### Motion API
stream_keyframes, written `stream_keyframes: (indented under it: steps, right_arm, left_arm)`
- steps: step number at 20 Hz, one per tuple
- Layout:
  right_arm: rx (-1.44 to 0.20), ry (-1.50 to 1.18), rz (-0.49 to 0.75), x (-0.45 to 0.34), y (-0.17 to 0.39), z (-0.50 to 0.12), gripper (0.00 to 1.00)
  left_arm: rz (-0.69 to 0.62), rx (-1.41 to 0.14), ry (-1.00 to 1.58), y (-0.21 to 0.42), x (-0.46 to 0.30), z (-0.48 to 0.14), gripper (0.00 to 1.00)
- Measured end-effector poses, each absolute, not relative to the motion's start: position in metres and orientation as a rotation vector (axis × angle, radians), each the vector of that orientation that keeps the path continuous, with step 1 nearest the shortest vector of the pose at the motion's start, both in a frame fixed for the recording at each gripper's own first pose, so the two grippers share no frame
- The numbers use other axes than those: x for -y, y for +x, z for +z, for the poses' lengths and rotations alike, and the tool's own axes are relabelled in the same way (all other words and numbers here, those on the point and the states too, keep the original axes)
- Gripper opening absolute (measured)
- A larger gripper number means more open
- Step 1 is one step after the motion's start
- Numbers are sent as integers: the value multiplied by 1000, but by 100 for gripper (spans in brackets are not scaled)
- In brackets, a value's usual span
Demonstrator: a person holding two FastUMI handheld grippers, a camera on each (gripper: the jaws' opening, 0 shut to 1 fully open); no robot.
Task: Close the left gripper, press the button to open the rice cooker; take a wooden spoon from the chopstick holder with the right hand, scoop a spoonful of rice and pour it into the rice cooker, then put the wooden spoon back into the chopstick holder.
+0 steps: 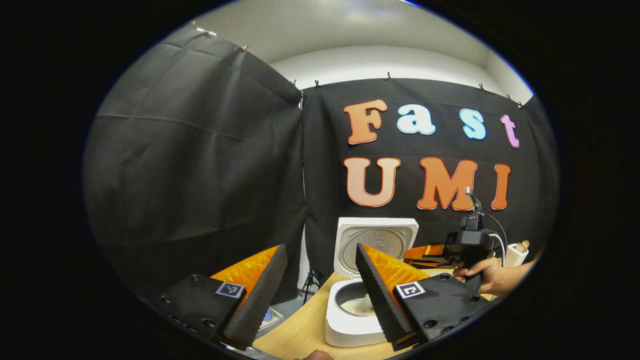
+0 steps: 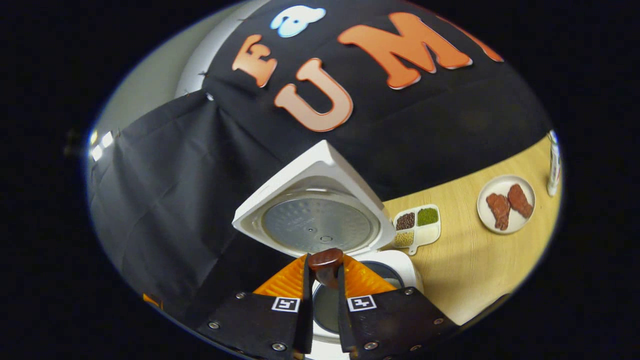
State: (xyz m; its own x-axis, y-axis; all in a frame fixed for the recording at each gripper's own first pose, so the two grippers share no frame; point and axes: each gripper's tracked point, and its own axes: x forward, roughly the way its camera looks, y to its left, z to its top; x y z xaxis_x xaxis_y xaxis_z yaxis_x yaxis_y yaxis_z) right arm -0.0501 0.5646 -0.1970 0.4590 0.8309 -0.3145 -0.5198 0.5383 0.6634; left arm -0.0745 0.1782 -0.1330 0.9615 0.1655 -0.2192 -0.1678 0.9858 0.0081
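**Spoon over the open cooker**

Taking the rice cooker as the landmark and reading from its left: the left tool hangs in front of and a little above the cooker with its jaws spread wide and nothing between them, likely parked out of the way now that the lid stands upright behind the pot. The inner pot looks to have a pale layer at the bottom, possibly rice.

Over the cooker's mouth, in the right gripper view, the right tool is clamped on the wooden spoon, both fingers pressing its dark handle, the spoon pointing forward above the pot. That placement suits tipping rice into the pot; whether the bowl is loaded or already emptied cannot be told.

Right of the cooker on the bench sit a divided tray of grains and, farther right, a plate with two brown pieces. In the left gripper view a hand holds the other tool there.
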Motion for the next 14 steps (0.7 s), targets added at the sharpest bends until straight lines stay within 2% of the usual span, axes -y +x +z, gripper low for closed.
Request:
stream_keyframes:
  steps: [14]
  right_arm:
    - [-142,76,1079,-567,-77,-92,20]
  left_arm:
    - [191,-211,-5,-86,-178,-126,94]
